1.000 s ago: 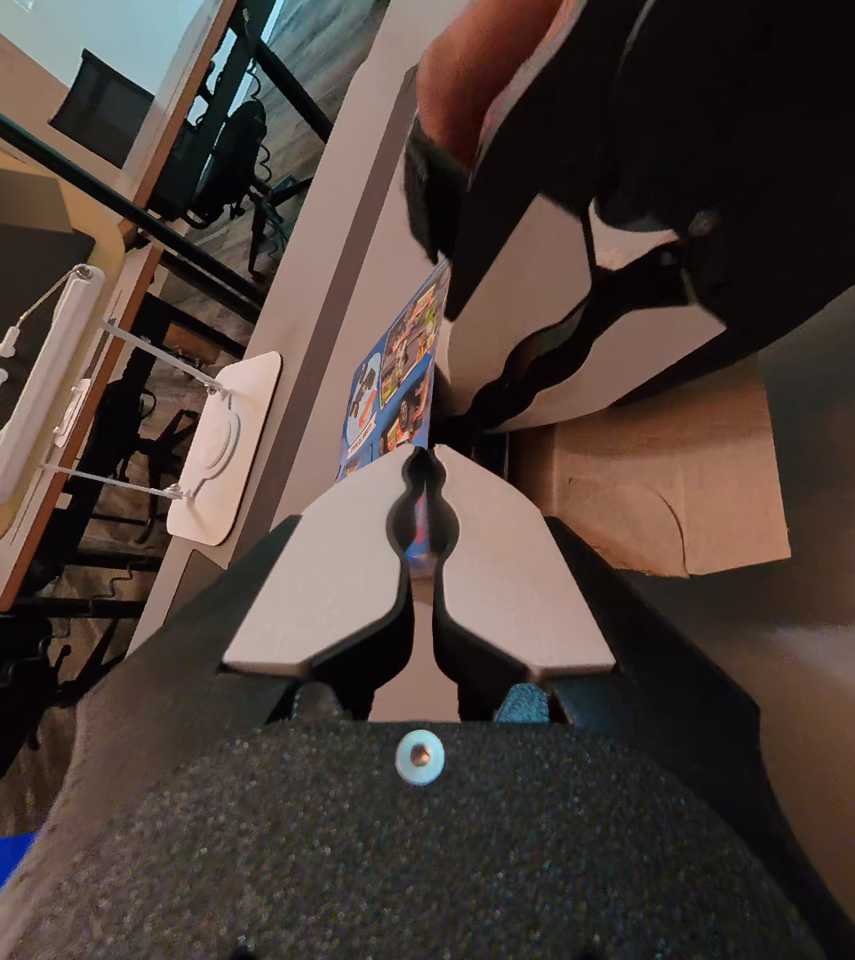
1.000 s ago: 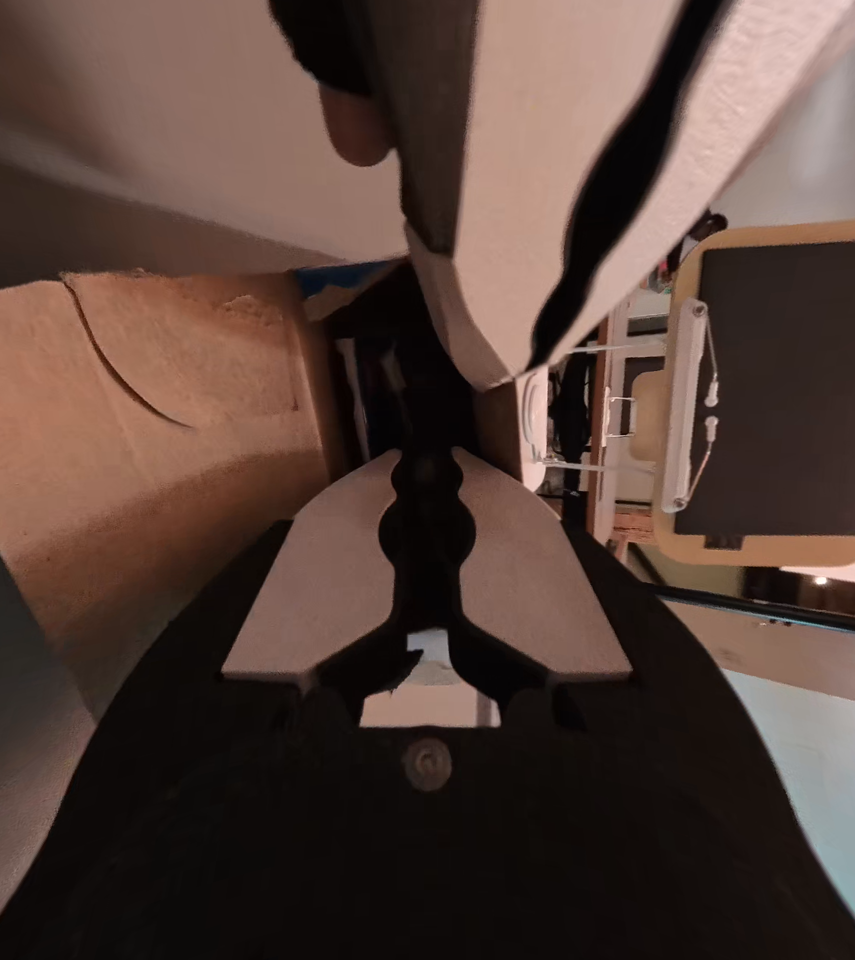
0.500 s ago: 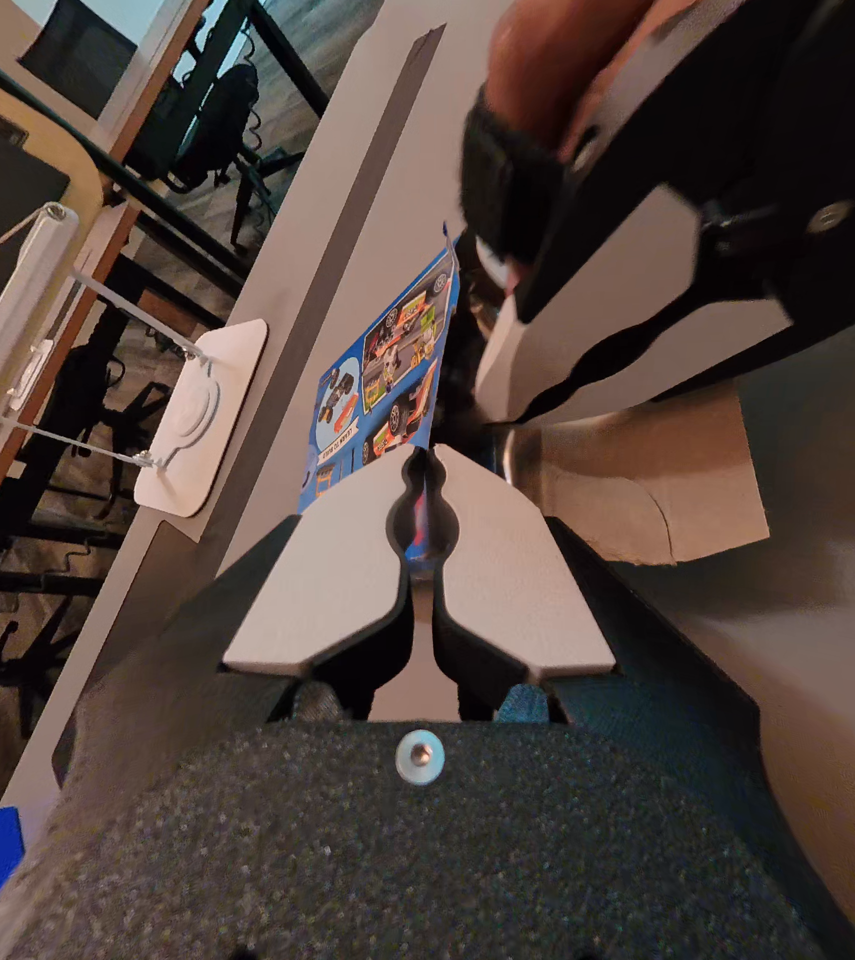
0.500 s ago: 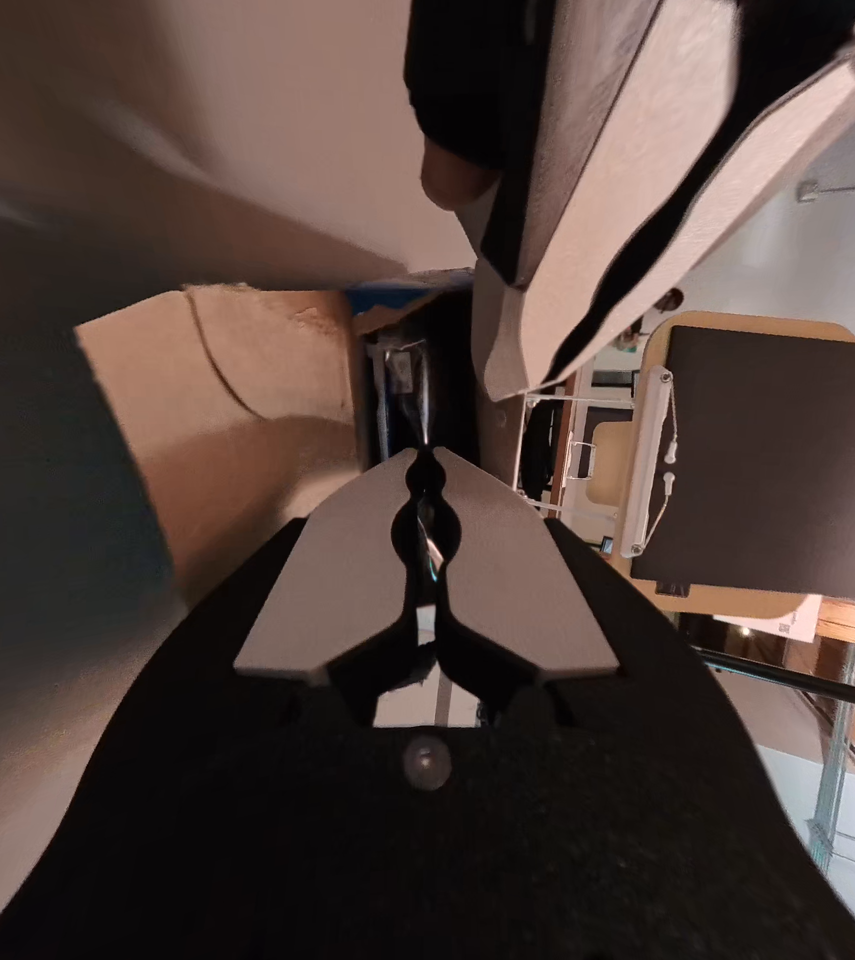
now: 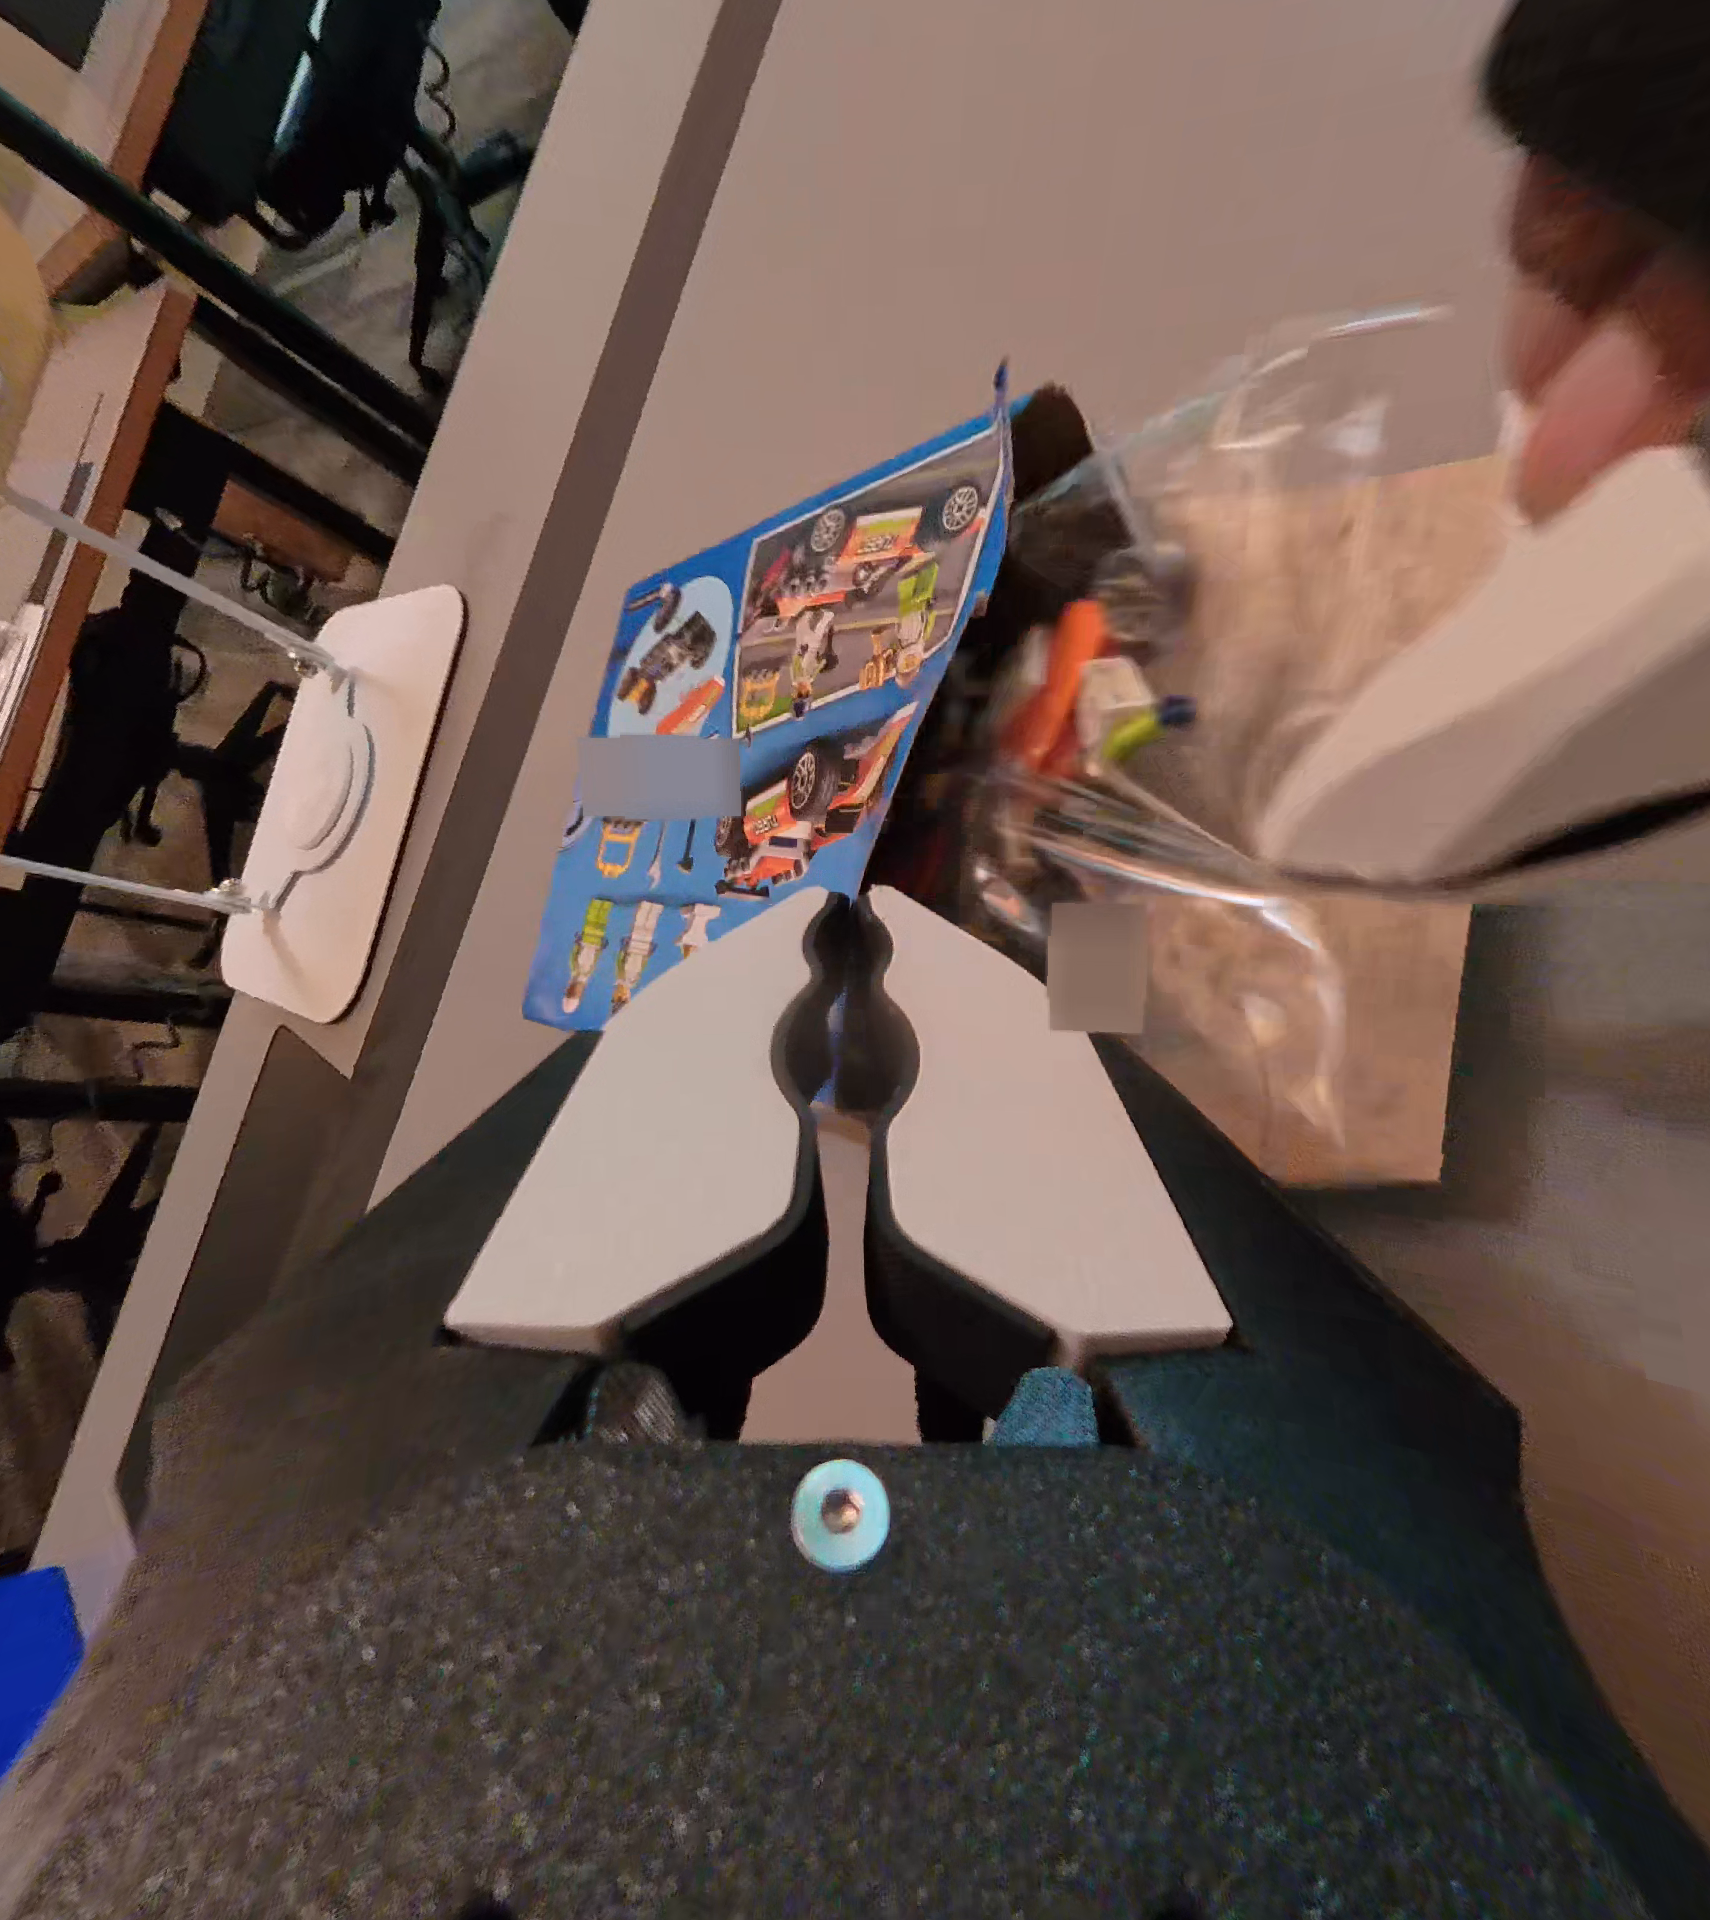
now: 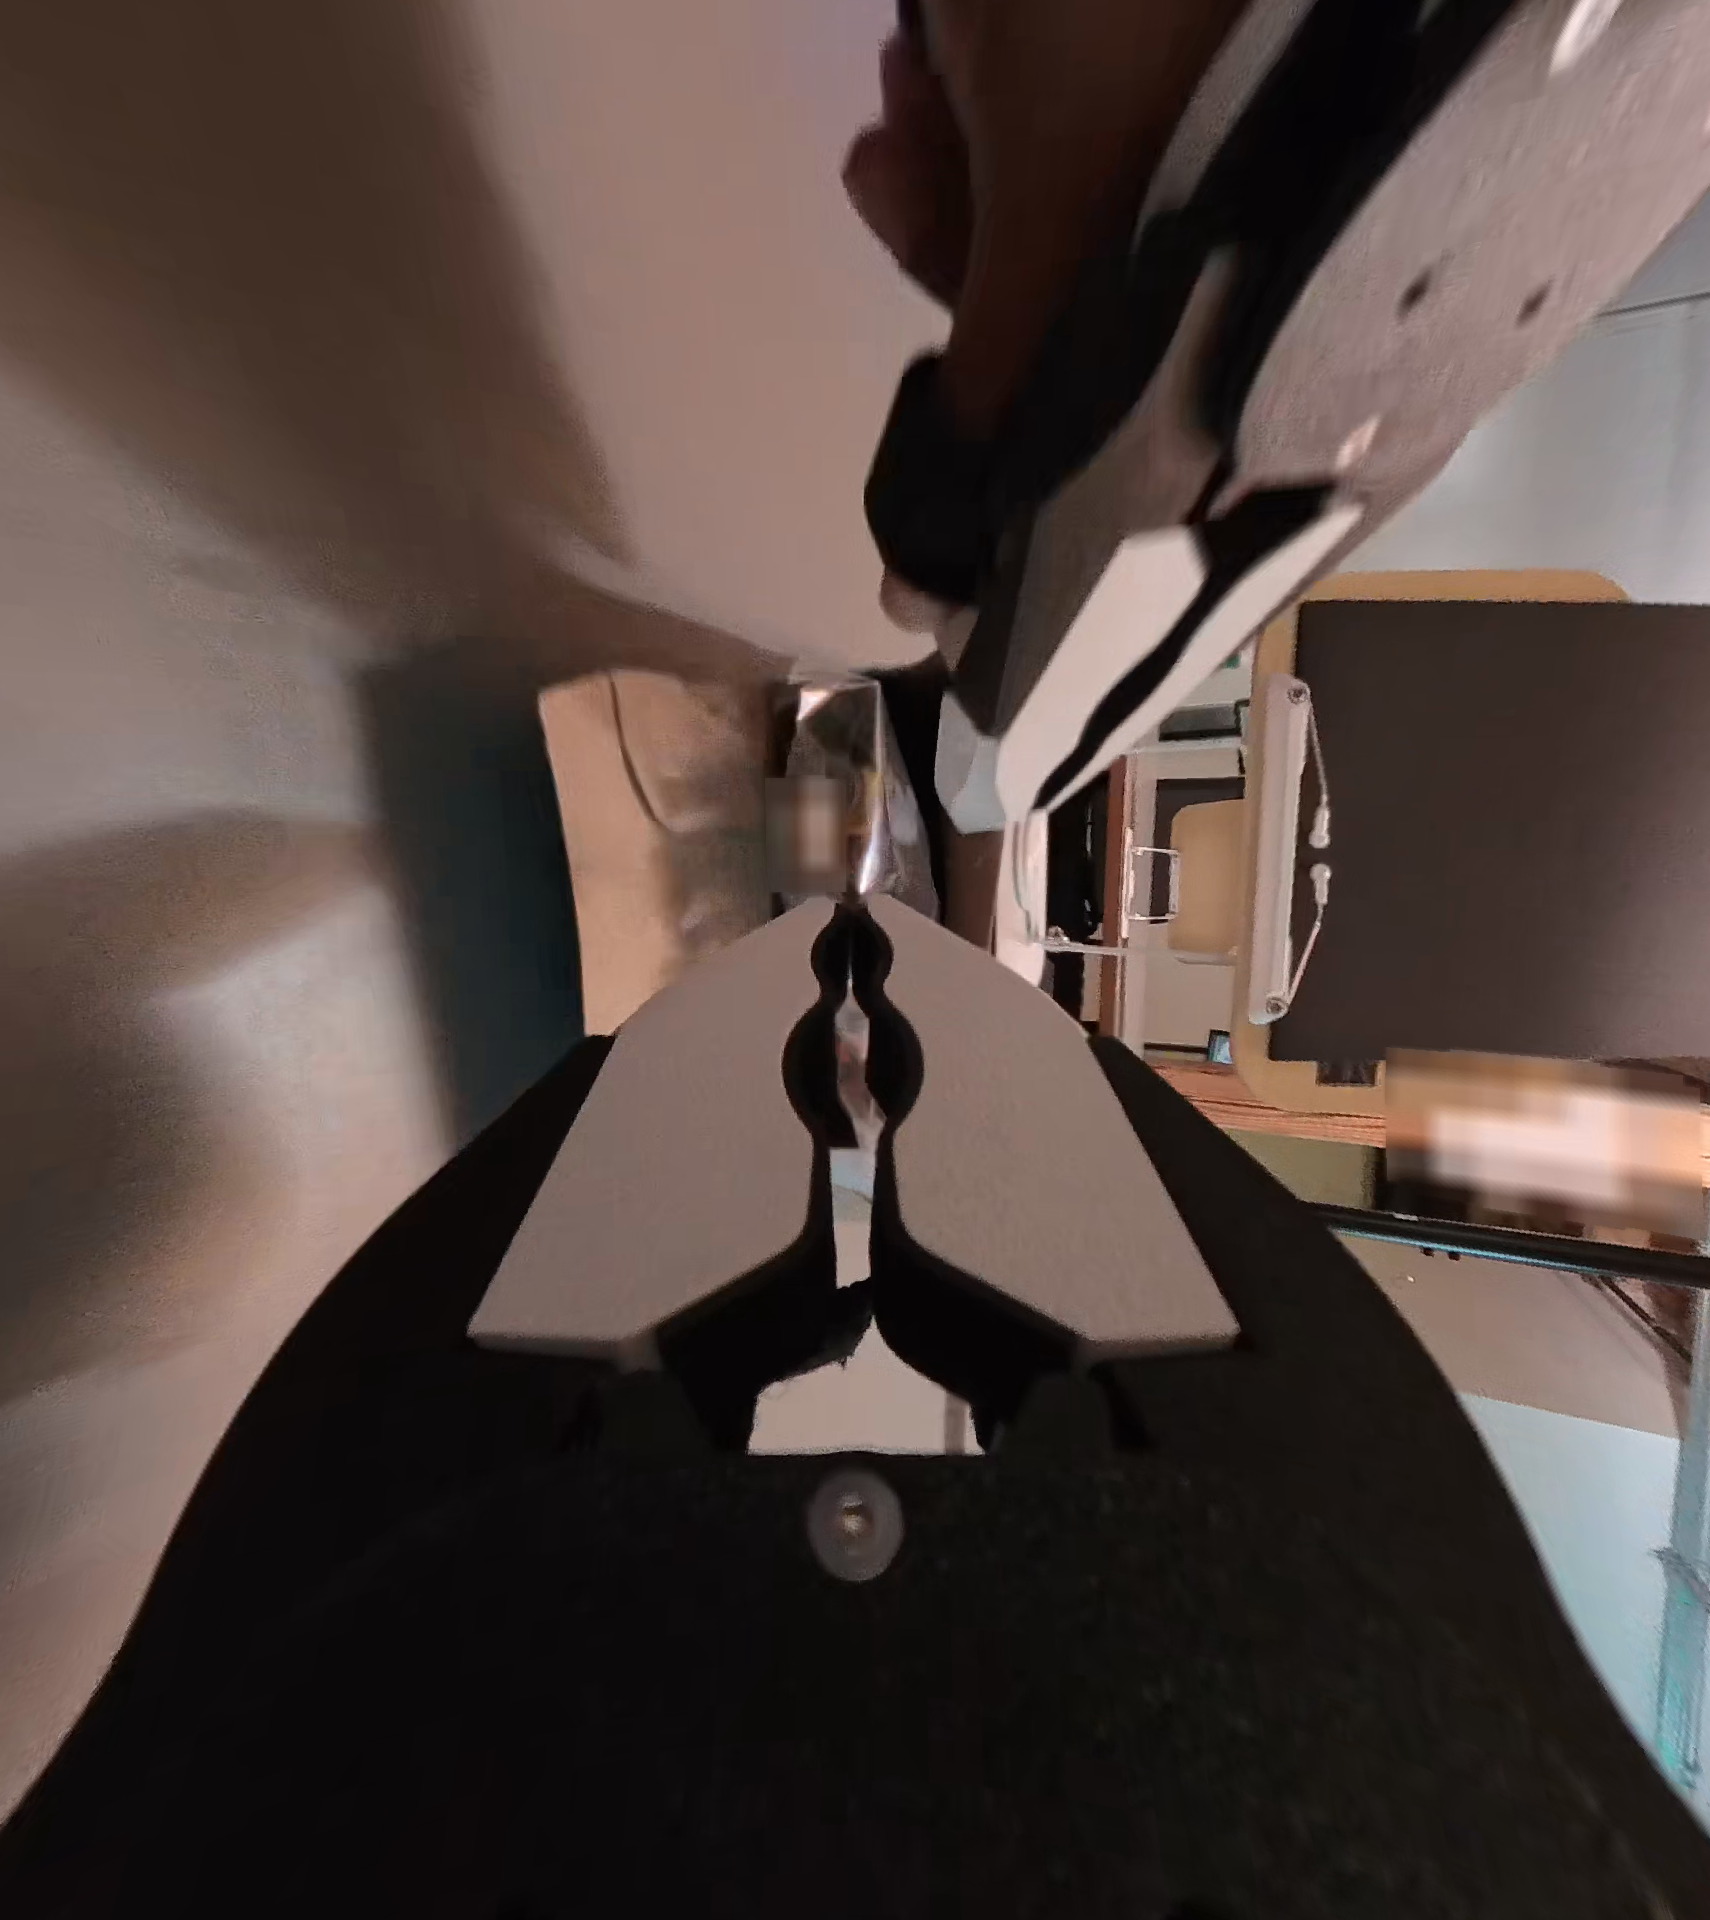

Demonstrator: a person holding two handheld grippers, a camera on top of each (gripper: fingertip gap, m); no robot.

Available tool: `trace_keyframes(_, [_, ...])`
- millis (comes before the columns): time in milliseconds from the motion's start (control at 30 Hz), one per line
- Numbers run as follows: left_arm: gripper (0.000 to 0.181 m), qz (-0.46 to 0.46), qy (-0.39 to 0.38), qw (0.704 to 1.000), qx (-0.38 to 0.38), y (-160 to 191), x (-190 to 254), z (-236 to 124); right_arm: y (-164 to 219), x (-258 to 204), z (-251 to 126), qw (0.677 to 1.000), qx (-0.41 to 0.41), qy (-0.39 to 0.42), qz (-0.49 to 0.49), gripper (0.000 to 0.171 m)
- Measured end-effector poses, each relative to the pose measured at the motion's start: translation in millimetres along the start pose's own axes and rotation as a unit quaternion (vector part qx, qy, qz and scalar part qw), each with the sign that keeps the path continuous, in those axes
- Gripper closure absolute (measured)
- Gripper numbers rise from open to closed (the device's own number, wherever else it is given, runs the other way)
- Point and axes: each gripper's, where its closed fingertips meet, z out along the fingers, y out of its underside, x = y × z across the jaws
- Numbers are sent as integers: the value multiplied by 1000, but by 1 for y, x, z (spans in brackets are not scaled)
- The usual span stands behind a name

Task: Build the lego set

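Now drawn clear of box: bag, clenched in right gripper; left gripper pinching box; pull steadily.

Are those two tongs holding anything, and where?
Left tongs pinch the blue box at its open end's edge. Right tongs pinch the clear bag of pieces by its plastic edge.

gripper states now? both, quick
Left hand-held gripper: closed on the blue lego box.
Right hand-held gripper: closed on the clear bag of pieces.
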Motion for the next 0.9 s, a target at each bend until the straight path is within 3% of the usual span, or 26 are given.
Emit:
trace_keyframes(167, [180,-17,12,1000,1,1,-2,5,-7,-10,-15,1000,7,-5,5,171])
trace_keyframes(600, [180,-66,9,998,-3,9,-16,7,22,-37,-66,999,8,-27,44,171])
trace_keyframes(900, [180,-80,-2,997,-6,19,-30,5,53,-41,-81,994,-16,-36,98,171])
